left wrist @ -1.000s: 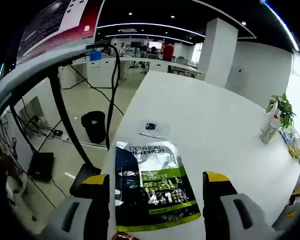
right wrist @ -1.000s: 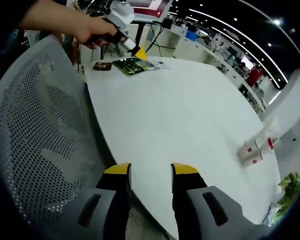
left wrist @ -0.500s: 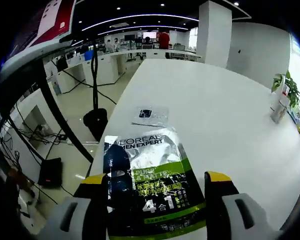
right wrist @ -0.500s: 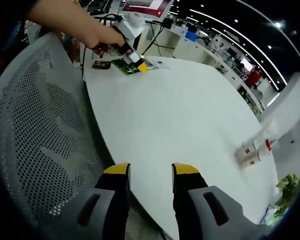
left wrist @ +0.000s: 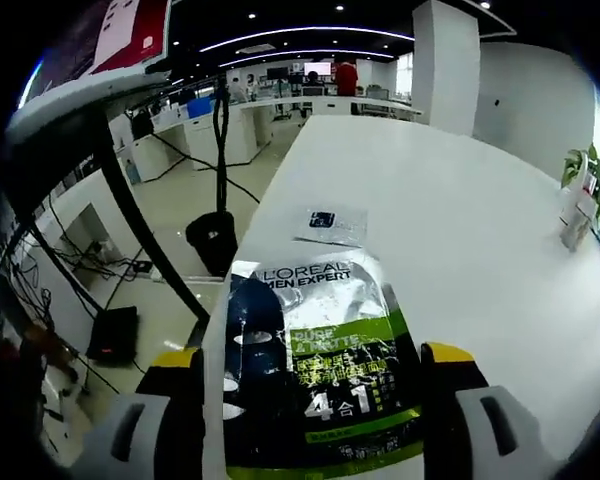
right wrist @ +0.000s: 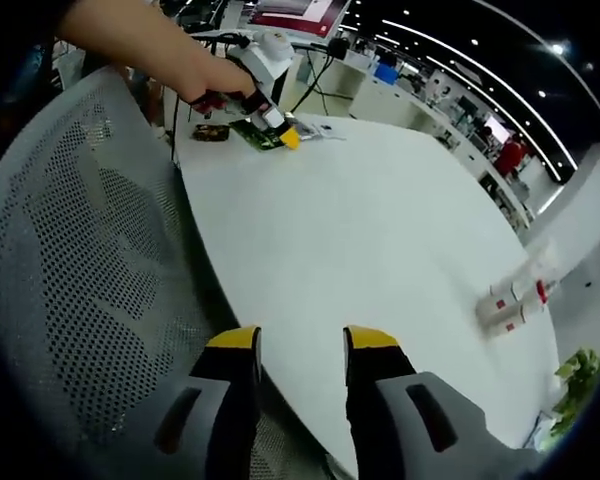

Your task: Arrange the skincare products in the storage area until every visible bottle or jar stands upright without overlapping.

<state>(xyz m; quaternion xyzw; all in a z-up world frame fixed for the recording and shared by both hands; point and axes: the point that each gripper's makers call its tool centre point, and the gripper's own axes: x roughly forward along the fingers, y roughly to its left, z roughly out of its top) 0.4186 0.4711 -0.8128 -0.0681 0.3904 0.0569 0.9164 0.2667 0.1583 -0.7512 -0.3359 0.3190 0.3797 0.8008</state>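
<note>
A flat silver, green and black L'Oreal Men Expert pack [left wrist: 315, 370] lies on the white table [left wrist: 460, 230] near its corner. My left gripper [left wrist: 310, 356] is open low over it, one yellow-tipped jaw on each side. A small clear sachet [left wrist: 326, 222] lies just beyond the pack. In the right gripper view a hand holds the left gripper [right wrist: 270, 112] over the same pack [right wrist: 252, 133], with a small dark packet [right wrist: 208, 131] beside it. Two white tubes with red bands [right wrist: 515, 300] lie on their sides far across the table. My right gripper [right wrist: 302, 342] is open at the table's near edge, holding nothing.
A grey mesh chair back [right wrist: 80, 260] stands close on the left of the right gripper. A potted plant [left wrist: 592, 172] and small bottles [left wrist: 577, 212] are at the table's far side. Cables, a black bin [left wrist: 212, 240] and floor lie past the table's left edge.
The left gripper has come down and closer over the L'Oreal pack, which now sits lower between its jaws. The right gripper has stayed put.
</note>
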